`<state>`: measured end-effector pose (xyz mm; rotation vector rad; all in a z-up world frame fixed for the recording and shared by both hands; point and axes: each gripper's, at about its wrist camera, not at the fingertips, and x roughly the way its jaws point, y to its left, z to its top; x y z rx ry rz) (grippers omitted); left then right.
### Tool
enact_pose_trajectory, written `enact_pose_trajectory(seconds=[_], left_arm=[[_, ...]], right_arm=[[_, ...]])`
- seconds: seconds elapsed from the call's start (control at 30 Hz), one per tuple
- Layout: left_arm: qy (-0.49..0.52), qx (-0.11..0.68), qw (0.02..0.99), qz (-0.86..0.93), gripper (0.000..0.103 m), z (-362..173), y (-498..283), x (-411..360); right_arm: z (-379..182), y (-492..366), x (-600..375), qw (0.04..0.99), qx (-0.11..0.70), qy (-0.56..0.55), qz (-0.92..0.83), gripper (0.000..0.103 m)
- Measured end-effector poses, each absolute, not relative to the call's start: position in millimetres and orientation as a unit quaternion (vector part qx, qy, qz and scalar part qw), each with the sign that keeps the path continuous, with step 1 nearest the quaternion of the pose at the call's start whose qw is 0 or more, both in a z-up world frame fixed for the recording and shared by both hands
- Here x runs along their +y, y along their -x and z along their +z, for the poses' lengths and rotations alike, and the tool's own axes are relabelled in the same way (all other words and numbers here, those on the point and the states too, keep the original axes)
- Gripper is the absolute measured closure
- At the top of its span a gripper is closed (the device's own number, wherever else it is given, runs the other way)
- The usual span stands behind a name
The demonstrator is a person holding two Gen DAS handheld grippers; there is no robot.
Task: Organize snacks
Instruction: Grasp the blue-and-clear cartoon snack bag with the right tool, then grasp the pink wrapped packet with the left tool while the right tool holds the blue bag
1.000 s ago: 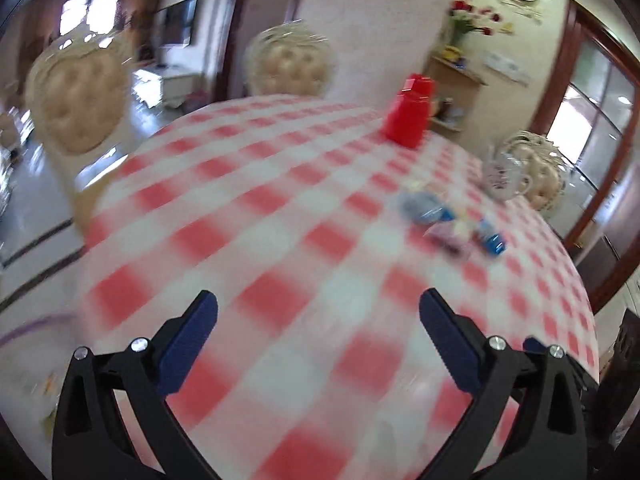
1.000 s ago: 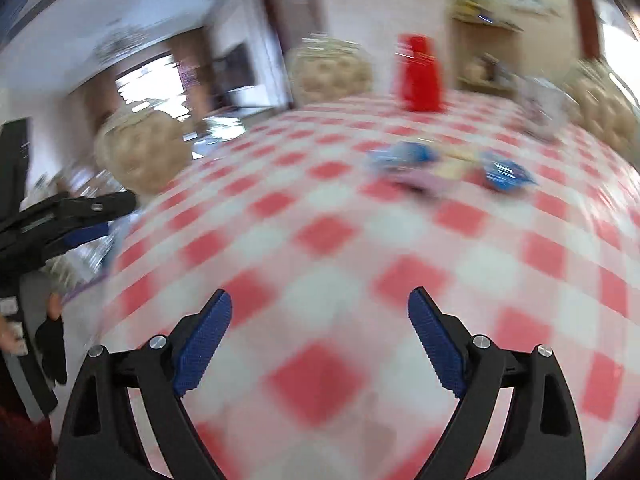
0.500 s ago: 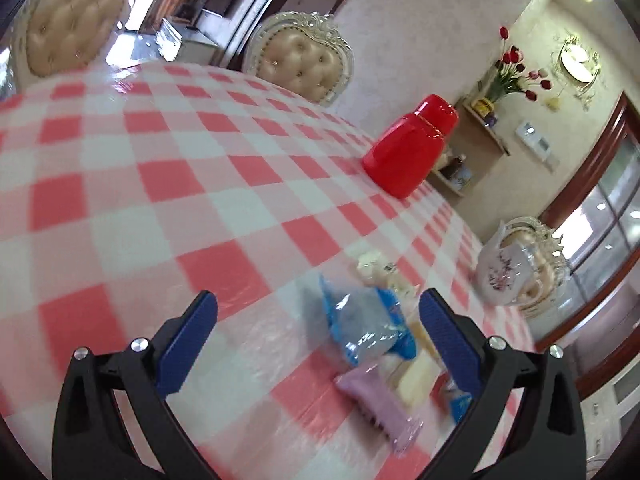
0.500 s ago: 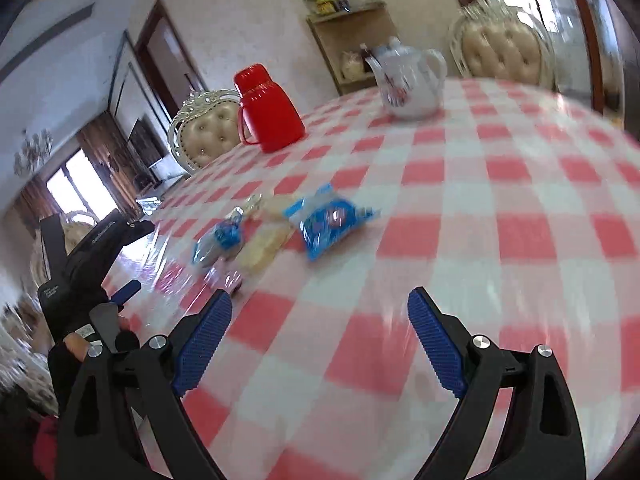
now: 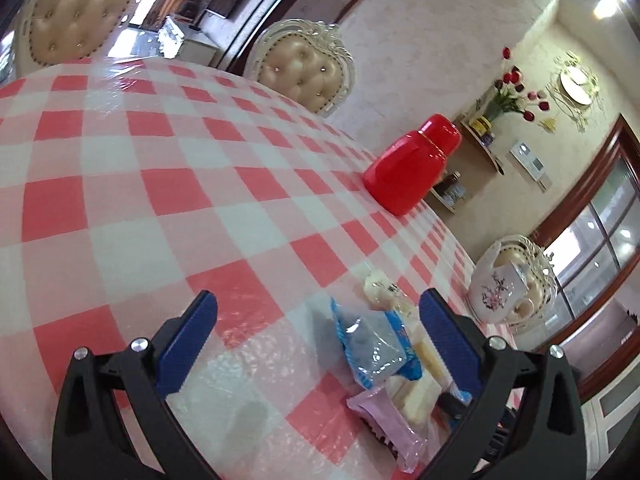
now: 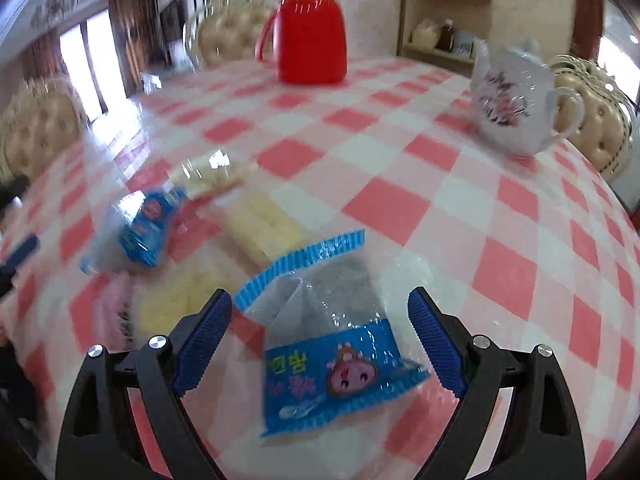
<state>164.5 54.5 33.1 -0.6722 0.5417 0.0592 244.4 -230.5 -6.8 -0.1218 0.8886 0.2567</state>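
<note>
Several snack packets lie in a loose cluster on the red-and-white checked tablecloth (image 5: 168, 216). In the left wrist view a blue-edged clear packet (image 5: 370, 344) lies between the fingers of my open left gripper (image 5: 318, 342), with a pink packet (image 5: 386, 420) and pale yellow wafers (image 5: 416, 396) nearer the right finger. In the right wrist view another blue cartoon packet (image 6: 328, 344) sits between the fingers of my open right gripper (image 6: 320, 340). A second blue packet (image 6: 146, 232), yellow wafers (image 6: 262, 228) and a clear packet (image 6: 212, 174) lie further off to the left.
A red jug (image 5: 412, 168) (image 6: 310, 28) stands at the table's far side. A white floral teapot (image 6: 516, 108) (image 5: 500, 292) sits at the right edge. Cream tufted chairs (image 5: 306, 68) ring the table. The other gripper's black frame shows at the left edge (image 6: 12, 256).
Both grippers have moved in toward the snack cluster and lower over the table. Each now has a blue packet between its open fingers; a second ago the snacks were far off.
</note>
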Motion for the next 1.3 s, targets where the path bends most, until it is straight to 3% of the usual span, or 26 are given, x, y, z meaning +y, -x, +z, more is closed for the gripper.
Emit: enact_pose_trajectory(seconds=[0.07,0.17,0.57,0.83,1.03,1.3], left_arm=[[0.315,0.266,0.911,0.023,0.002,33.7,-165.4,51.0],[0.307,0.275,0.911,0.012,0.002,32.5,-168.4,48.1],[0.178,0.353,0.915,-0.083,0.002,30.6,-180.4,-18.7],[0.043,0.463,0.885,-0.005,0.002,2.0,-186.4,-44.6],[0.005,0.448,0.894,-0.01,0.002,12.9,-170.9,-51.4],[-0.053,0.487,0.871,-0.028,0.002,0.3,-160.7,-76.6]], right_arm=[[-9.3,-236.0,-230.9,0.888,0.438,0.055,0.129,0.048],[-5.8,-208.7,-235.3,0.886,0.443,0.045,0.132,0.051],[6.0,-105.3,-244.9,0.901,0.413,-0.067,0.115,0.051],[20.5,-98.4,-259.9,0.907,0.397,-0.092,0.104,0.051],[28.9,-92.6,-261.3,0.909,0.387,-0.103,0.114,0.051],[33.1,-90.7,-266.2,0.911,0.381,-0.105,0.114,0.051]])
